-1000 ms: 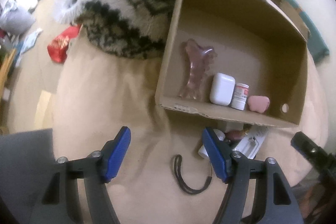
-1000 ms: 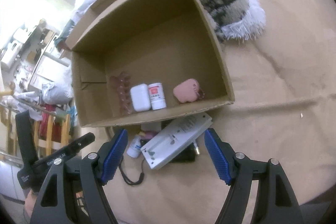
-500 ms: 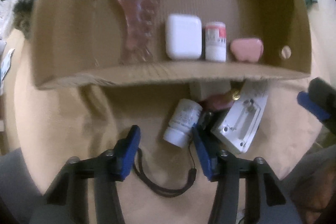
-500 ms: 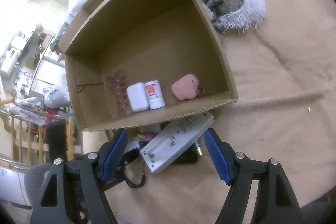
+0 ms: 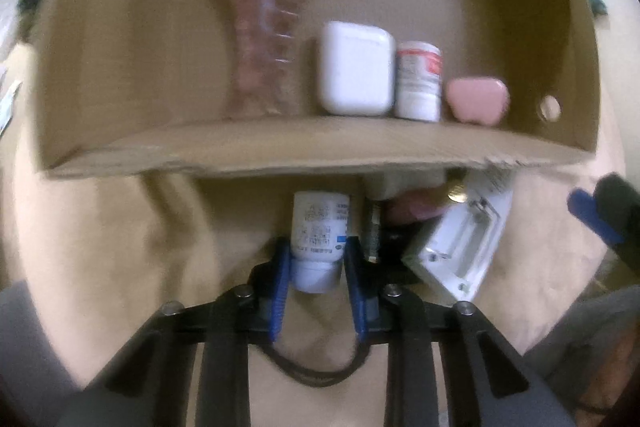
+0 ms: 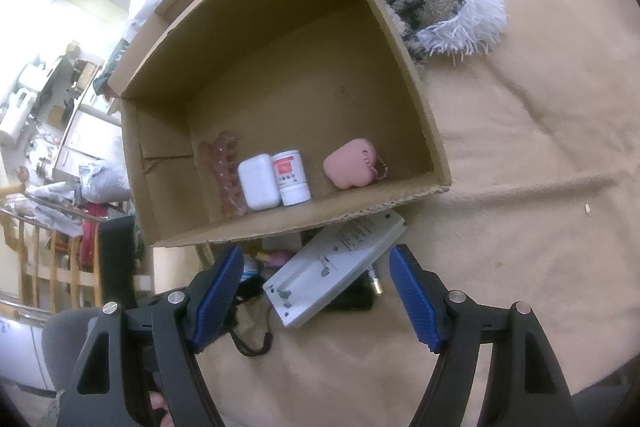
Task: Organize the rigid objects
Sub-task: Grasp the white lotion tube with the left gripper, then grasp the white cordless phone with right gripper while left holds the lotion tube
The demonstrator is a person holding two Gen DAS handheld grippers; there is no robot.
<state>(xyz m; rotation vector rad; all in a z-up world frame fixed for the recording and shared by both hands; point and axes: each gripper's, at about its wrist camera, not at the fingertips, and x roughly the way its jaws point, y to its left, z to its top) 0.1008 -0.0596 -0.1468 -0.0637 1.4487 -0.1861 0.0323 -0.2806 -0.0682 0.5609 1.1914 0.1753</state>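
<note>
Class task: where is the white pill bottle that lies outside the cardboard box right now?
In the left wrist view, the white pill bottle lies between the left gripper's pads, before the cardboard box.

You have one cardboard box (image 6: 424, 131) holding four things: one pink hair claw (image 5: 260, 39), one white case (image 5: 356, 67), one red-labelled bottle (image 5: 418, 79) and one pink pouch (image 5: 476, 99). Outside it lie one white bottle (image 5: 320, 223), one white charger (image 6: 336, 263) and one black cord (image 5: 316, 375).

Both the left gripper (image 5: 316, 259) and the right gripper (image 6: 316, 291) are showing black plastic frames with triangular cut-outs, silver screws gleaming at the pivots, and ribbed blue pads (image 6: 412, 301) lining the fingers. A grey sleeve (image 5: 24, 339) is showing at the edge.
</note>
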